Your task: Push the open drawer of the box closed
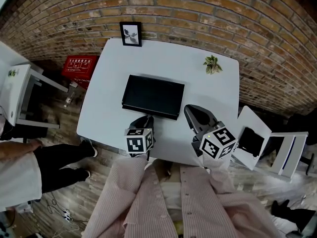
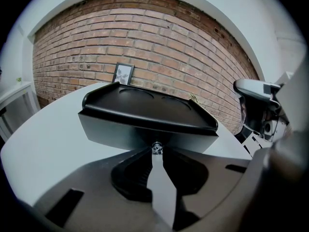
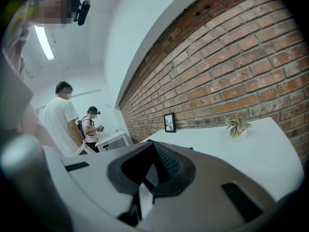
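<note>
The box, flat, with a black top, lies in the middle of the white table. In the left gripper view its grey drawer front fills the middle, just under the black lid's edge. A small shiny knob sits on that front. My left gripper points at the front, and its tips close on either side of the knob. In the head view the left gripper meets the box's near edge. My right gripper hangs to the right of the box, apart from it. In its own view the right gripper is shut and holds nothing.
A framed picture leans at the table's far edge, and a small potted plant stands at the far right. A white chair is at the right. A red crate and a white side table are at the left. A person stands at the left.
</note>
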Action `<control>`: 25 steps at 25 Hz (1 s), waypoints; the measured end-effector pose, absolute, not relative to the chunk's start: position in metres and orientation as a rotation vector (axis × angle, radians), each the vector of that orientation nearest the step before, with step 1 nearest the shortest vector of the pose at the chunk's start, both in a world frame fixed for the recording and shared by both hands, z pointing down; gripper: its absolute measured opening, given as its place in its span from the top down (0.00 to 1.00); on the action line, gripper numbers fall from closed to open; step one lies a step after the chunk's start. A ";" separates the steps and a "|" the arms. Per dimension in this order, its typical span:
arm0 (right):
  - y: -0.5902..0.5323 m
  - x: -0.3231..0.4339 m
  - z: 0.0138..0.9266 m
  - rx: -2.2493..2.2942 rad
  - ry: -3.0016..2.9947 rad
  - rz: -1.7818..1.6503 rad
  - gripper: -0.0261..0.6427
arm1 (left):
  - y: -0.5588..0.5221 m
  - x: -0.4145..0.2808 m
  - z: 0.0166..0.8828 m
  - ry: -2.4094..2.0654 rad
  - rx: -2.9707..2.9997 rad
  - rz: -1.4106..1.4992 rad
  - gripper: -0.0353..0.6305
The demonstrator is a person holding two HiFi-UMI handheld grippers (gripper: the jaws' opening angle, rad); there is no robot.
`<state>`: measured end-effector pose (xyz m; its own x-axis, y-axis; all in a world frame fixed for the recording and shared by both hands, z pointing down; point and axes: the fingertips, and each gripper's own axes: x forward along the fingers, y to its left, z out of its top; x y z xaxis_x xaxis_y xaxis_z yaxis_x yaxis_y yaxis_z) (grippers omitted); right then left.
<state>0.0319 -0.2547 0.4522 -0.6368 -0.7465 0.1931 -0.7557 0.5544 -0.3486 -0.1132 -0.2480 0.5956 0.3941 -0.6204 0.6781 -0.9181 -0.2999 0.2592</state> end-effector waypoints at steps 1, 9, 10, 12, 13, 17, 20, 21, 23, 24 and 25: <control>-0.255 0.032 0.452 1.331 -2.749 0.635 0.96 | -0.249 -0.113 0.596 -1.312 2.029 0.615 0.85; -0.258 0.038 0.453 1.347 -2.743 0.635 0.96 | -0.256 -0.111 0.596 -1.319 2.027 0.607 0.85; -0.258 0.039 0.453 1.350 -2.742 0.635 0.96 | -0.257 -0.110 0.596 -1.318 2.027 0.606 0.85; -0.258 0.040 0.453 1.356 -2.739 0.636 0.96 | -0.258 -0.110 0.596 -1.319 2.027 0.606 0.85; -0.258 0.041 0.453 1.360 -2.737 0.636 0.96 | -0.259 -0.110 0.596 -1.320 2.027 0.606 0.85; -0.259 0.044 0.453 1.374 -2.731 0.635 0.96 | -0.260 -0.110 0.596 -1.322 2.029 0.605 0.85; -0.259 0.046 0.453 1.381 -2.729 0.636 0.96 | -0.260 -0.109 0.597 -1.323 2.029 0.604 0.85; -0.258 0.046 0.453 1.381 -2.728 0.635 0.96 | -0.260 -0.109 0.597 -1.324 2.029 0.603 0.85; -0.258 0.046 0.452 1.380 -2.729 0.634 0.96 | -0.261 -0.109 0.596 -1.333 2.030 0.605 0.85; -0.258 0.045 0.452 1.379 -2.730 0.635 0.96 | -0.261 -0.109 0.596 -1.343 2.029 0.608 0.85; -0.258 0.045 0.452 1.378 -2.731 0.635 0.96 | -0.262 -0.109 0.597 -1.357 2.026 0.611 0.84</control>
